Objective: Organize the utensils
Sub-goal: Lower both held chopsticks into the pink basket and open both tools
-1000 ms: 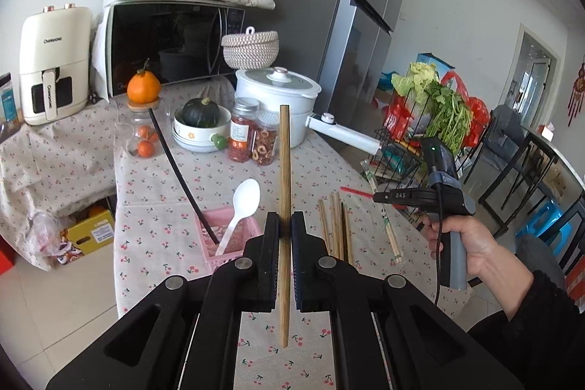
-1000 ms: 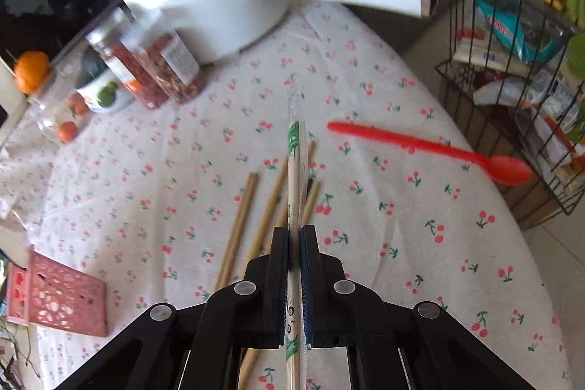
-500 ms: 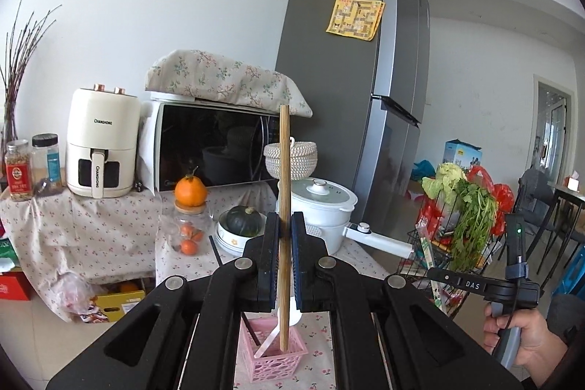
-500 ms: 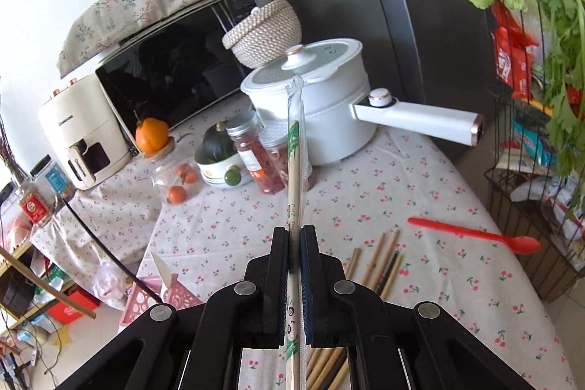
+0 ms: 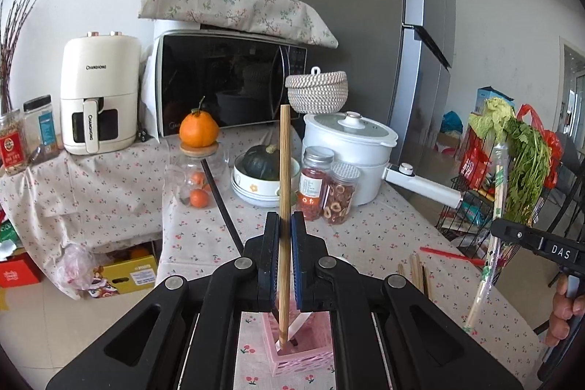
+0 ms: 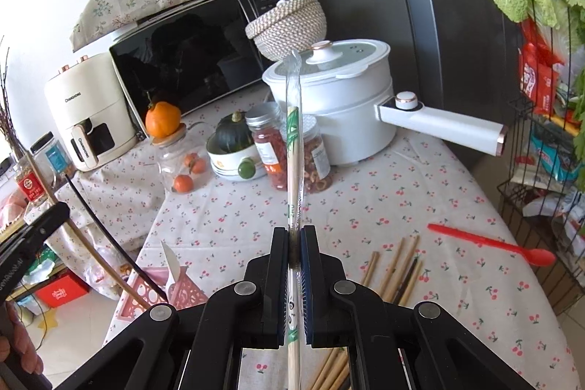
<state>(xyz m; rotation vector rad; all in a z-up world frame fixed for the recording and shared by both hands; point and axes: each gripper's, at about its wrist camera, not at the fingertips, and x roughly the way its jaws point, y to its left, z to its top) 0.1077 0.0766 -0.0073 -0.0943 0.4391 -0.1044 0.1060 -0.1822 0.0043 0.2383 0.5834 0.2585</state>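
Observation:
My left gripper (image 5: 285,225) is shut on a bare wooden chopstick (image 5: 284,170) held upright, its lower tip inside the pink utensil basket (image 5: 303,353) that also holds a white spoon. My right gripper (image 6: 294,236) is shut on a plastic-wrapped chopstick pair (image 6: 293,152), upright above the table; it also shows in the left wrist view (image 5: 493,207). Several loose wooden chopsticks (image 6: 395,269) lie on the cherry-print tablecloth, and a red spoon (image 6: 493,245) lies to their right. The pink basket (image 6: 175,291) stands at the table's left edge.
A white pot (image 6: 336,97) with a long handle, two spice jars (image 6: 278,148), a bowl with a squash (image 6: 234,148), a glass jar topped by an orange (image 6: 175,152), a microwave (image 5: 226,79) and an air fryer (image 5: 98,97) stand behind. A wire rack (image 6: 541,152) with vegetables stands right.
My left gripper lowered the bare chopstick so its tip entered the pink basket. My right gripper lifted the wrapped pair off the table, tilted it upright and held it there.

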